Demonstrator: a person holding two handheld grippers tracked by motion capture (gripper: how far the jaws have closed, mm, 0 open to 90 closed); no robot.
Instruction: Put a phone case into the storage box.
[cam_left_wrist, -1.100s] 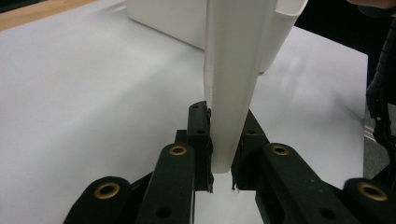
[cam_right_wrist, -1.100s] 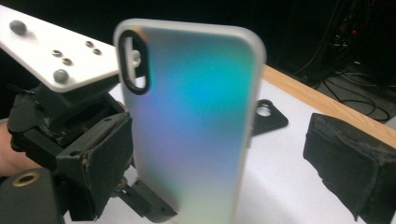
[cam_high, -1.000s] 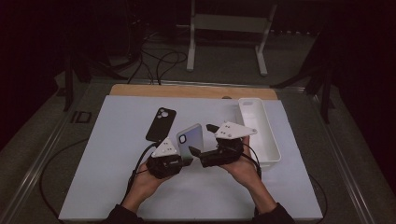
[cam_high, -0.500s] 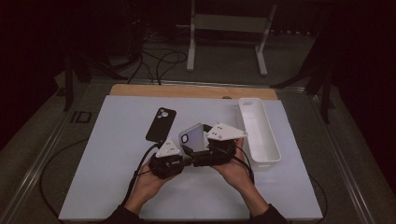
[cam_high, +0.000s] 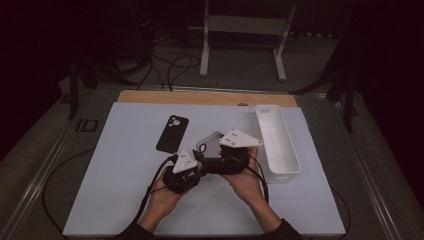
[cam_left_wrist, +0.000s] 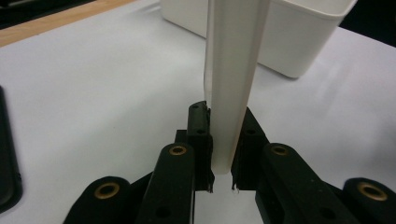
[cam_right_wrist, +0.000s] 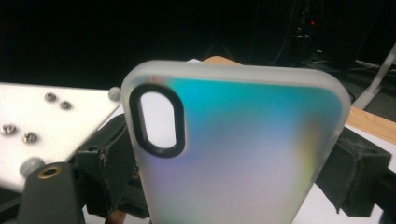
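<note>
The left gripper (cam_high: 192, 162) pinched the lower edge of a frosted clear case (cam_high: 209, 145), jaws pressed on both faces of it; in the left gripper view the case (cam_left_wrist: 231, 84) stood edge-on and upright between the pads. The case was held off the mat (cam_high: 125, 165), near the middle of the table, tilted up toward the far side.

The right gripper (cam_high: 212, 162) sat just beside the left one, bodies nearly touching, its jaws spread wide around the case's sides. They had just been closing a little, with the case between them. In the right gripper view the case (cam_right_wrist: 243, 149) stood broad-face on, camera cutout at its upper left, black pads (cam_right_wrist: 355, 172) close at both side edges; whether they pressed on the edges, I could not tell.

A black case (cam_high: 172, 133) lay flat on the mat, up and left of the grippers, apart from them. A white bin (cam_high: 276, 142) stood lengthwise along the mat's right edge, just beside the right hand (cam_high: 247, 182); little room on that side. The left half and the near strip of the mat gave open space. A wooden strip (cam_high: 200, 97) ran along the mat's far edge.
</note>
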